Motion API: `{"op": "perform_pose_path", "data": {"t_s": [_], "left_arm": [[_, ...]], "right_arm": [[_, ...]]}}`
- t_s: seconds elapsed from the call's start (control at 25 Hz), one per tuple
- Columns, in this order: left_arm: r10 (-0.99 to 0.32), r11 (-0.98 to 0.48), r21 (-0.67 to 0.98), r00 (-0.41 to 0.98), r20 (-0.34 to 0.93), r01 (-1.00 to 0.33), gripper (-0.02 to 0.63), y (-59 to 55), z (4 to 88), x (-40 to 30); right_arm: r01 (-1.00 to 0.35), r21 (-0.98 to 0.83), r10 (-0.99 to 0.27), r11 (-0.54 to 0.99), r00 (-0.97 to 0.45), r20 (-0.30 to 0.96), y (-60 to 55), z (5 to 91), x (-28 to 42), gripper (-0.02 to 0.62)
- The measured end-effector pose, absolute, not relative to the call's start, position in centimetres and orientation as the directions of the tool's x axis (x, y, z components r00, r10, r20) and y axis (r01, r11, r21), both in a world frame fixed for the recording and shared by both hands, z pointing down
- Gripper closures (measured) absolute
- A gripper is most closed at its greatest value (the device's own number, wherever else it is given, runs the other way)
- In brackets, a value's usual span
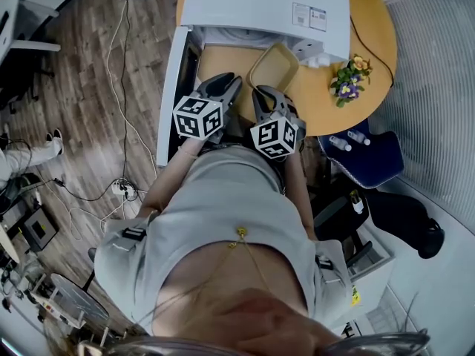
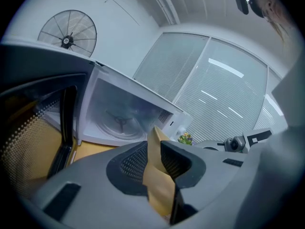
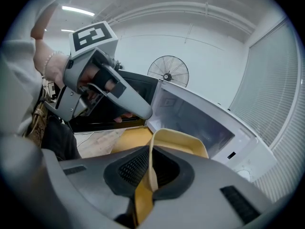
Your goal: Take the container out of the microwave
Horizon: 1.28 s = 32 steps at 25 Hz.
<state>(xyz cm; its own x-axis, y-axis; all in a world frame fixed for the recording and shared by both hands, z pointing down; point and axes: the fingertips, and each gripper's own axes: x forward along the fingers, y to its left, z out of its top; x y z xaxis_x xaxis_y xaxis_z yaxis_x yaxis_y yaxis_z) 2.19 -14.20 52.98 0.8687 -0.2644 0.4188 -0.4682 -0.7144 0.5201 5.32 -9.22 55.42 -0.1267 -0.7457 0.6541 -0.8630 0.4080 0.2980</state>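
A shallow tan container (image 1: 273,67) is just outside the mouth of the white microwave (image 1: 267,6), above the round wooden table (image 1: 319,106). My right gripper (image 1: 261,93) is shut on its near rim; in the right gripper view the jaws (image 3: 151,168) pinch the thin tan wall and the container (image 3: 183,142) stretches ahead. My left gripper (image 1: 231,80) is at the container's left side, and in the left gripper view its jaws (image 2: 157,147) are shut on a tan edge of the container (image 2: 159,185). The microwave cavity (image 2: 119,113) is bare apart from its turntable ring.
The microwave door (image 1: 169,102) hangs open to the left. A small pot of flowers (image 1: 347,80) stands on the table's right side. Beyond the table's right edge a blue seat (image 1: 371,162) holds small bottles (image 1: 349,141). Cables (image 1: 119,65) lie on the wooden floor at left.
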Motion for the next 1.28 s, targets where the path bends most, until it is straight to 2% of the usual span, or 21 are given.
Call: {"op": "perform_pose_path", "data": {"t_s": [0.48,1.28], "left_arm": [[-0.234,-0.723,0.523,0.872,0.429,-0.452,0.505,-13.7,53.5,3.3],[-0.264,-0.71,0.518,0.862,0.433,-0.478,0.505,-14.2,53.7,3.0]], "right_arm": [[-0.878,0.271,-0.731,0.394,-0.121,0.671,-8.6,56.0,6.1,0.561],[-0.858,0.244,-0.7,0.453,-0.172,0.693,-9.1,56.5,5.4,0.563]]}}
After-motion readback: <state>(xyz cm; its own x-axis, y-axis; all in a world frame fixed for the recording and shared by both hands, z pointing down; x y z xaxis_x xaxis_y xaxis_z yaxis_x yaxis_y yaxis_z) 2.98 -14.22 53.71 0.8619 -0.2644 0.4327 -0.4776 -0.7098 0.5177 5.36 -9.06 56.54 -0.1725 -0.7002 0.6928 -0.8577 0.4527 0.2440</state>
